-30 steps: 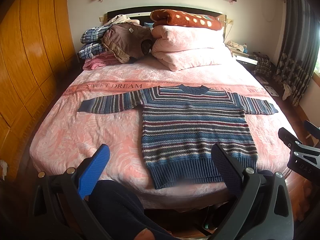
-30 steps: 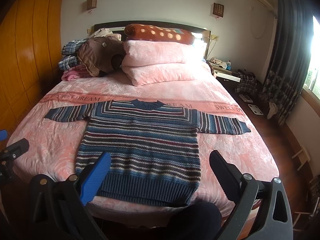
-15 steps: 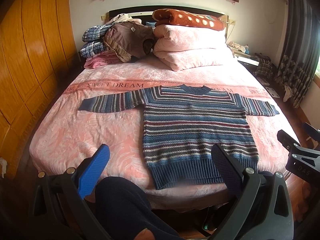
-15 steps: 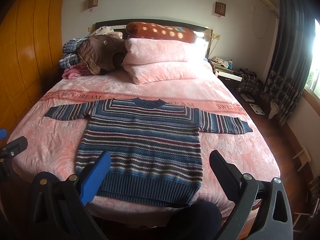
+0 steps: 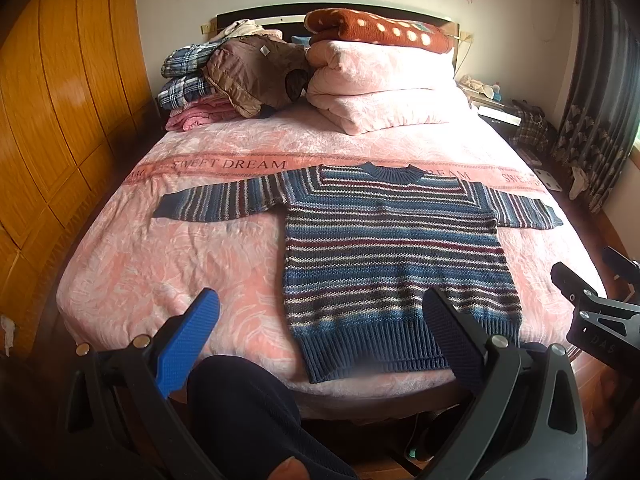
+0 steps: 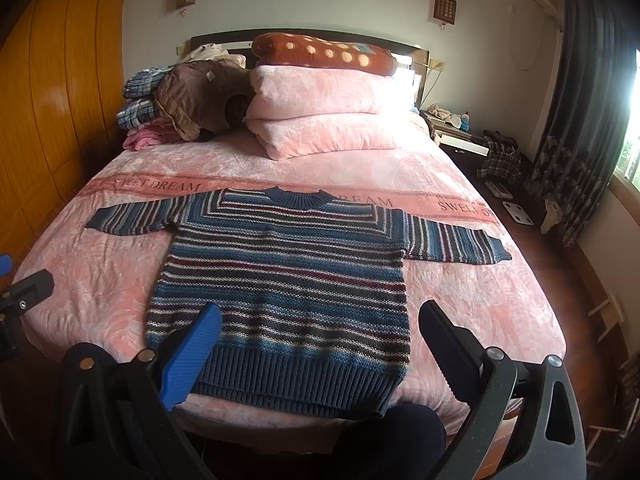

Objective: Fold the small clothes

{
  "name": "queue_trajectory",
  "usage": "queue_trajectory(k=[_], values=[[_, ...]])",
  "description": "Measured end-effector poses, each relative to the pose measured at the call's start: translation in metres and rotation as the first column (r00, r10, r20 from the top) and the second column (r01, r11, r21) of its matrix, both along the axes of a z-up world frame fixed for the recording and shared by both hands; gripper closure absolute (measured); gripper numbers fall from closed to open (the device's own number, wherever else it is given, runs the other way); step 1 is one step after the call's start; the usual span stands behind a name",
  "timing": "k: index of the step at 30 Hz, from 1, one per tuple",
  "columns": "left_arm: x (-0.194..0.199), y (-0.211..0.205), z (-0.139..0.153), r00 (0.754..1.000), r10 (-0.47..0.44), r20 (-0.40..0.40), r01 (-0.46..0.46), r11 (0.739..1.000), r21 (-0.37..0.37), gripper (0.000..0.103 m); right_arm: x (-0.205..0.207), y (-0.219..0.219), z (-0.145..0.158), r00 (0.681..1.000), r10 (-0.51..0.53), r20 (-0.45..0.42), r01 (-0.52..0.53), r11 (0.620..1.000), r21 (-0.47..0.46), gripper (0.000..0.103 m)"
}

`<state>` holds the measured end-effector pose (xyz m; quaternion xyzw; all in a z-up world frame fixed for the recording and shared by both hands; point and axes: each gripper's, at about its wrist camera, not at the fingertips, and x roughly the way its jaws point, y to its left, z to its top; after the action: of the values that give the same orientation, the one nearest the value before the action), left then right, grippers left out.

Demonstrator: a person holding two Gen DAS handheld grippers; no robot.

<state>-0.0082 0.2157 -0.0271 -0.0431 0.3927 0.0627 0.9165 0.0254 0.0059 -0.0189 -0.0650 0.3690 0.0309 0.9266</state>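
Blue, maroon and cream stripes run across the knitted sweater (image 5: 392, 256) that we see lying flat on the pink bedspread (image 5: 180, 256), front up, its round neck toward the headboard and its ribbed hem at the foot edge of the bed. Both sleeves are stretched straight out to the sides, the left sleeve (image 5: 224, 204) lying just below the band printed SWEET DREAM. The body of the sweater sits toward the right half of the bed in the left wrist view and nearer the middle in the right wrist view.

Our left hand-held gripper (image 5: 320, 332) hangs in the air short of the bed's foot, its jaws spread wide and nothing between them; its bright blue pad (image 5: 188, 344) shows over bare bedspread while the darker one shows over the hem. Our right hand-held gripper (image 6: 320, 340) is likewise released and empty, hanging above the hem area without touching the knit. A dark-clothed leg (image 5: 248, 420) of the person shows below the grippers.

At the head of the bed we see folded pink quilts (image 5: 380, 88) stacked under a rust blanket with pale dots (image 5: 376, 32), and beside them a brown padded jacket (image 5: 256, 72) leaning on a pile of plaid clothes (image 5: 184, 76). A wooden wardrobe (image 5: 60, 100) lines the left wall and dark curtains (image 6: 576, 128) hang at the right.
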Motion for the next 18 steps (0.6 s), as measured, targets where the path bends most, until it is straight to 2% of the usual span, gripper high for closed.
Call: queue_trajectory(k=[9,11,14,16,18], values=[[0.025,-0.007,-0.011,0.999,-0.007,-0.039,0.008,1.0,0.006,0.003,0.03,-0.009,-0.021,0.999,0.01,-0.039,-0.01,1.0,-0.004,0.004],[0.034,-0.008,-0.016,0.999,-0.009,-0.052,0.009,1.0,0.006,0.003,0.044,-0.018,-0.031,0.998,0.019,-0.052,-0.017,0.999,0.032,0.004],[0.05,-0.012,-0.024,0.997,-0.012,-0.075,0.013,1.0,0.01,0.003,0.067,-0.044,-0.053,0.995,0.078,-0.064,-0.066,0.983,0.17,0.004],[0.064,-0.014,-0.034,0.995,-0.025,-0.092,0.025,1.0,0.004,0.003,0.093,-0.065,-0.071,0.989,0.057,-0.138,-0.027,0.978,0.207,0.004],[0.08,-0.017,-0.051,0.991,-0.093,-0.099,0.088,0.995,-0.052,0.003,0.122,-0.092,-0.091,0.978,0.019,-0.207,0.028,0.974,0.223,0.004]])
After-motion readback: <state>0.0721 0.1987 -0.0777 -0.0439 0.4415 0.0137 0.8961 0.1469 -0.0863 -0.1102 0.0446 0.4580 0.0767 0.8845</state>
